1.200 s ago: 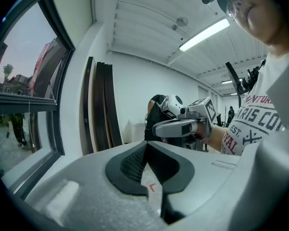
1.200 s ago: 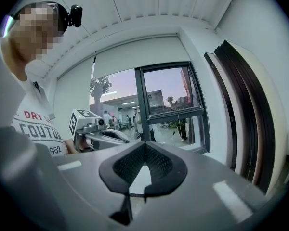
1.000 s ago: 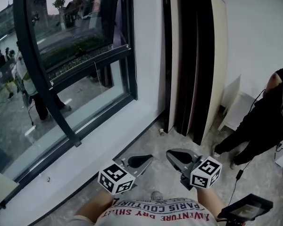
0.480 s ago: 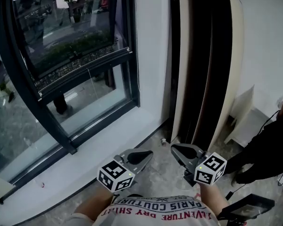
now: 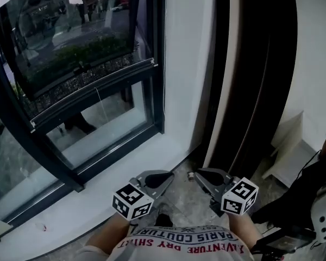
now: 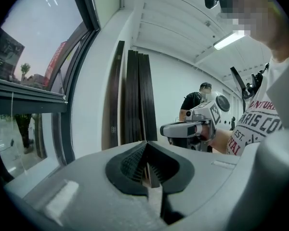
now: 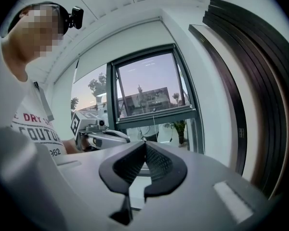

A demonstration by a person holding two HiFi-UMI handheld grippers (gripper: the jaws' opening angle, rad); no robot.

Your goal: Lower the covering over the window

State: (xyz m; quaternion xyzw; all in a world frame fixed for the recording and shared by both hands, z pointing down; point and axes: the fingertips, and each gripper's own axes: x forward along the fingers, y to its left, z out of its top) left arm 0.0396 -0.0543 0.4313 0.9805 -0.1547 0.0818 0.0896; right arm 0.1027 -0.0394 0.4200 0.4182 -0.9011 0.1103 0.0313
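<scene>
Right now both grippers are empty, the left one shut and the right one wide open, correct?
No. The right gripper is also shut, jaws together in the right gripper view; the left gripper is shut and both are empty.

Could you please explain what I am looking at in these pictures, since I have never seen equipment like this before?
There is no robot here. A person holds a two-jaw tool in each hand, the left gripper and the right gripper; the patterned cubes are part of them. The head view comes from a camera on the person's head, looking down. The left and right gripper views come from a camera riding on each gripper, looking along its jaws. Both grippers are shut and hold nothing. Ahead is a dark-framed window with its glass uncovered, a thin cord hanging before it and a white sill below. Dark panels stand against the wall at the right, and another person is nearby.
</scene>
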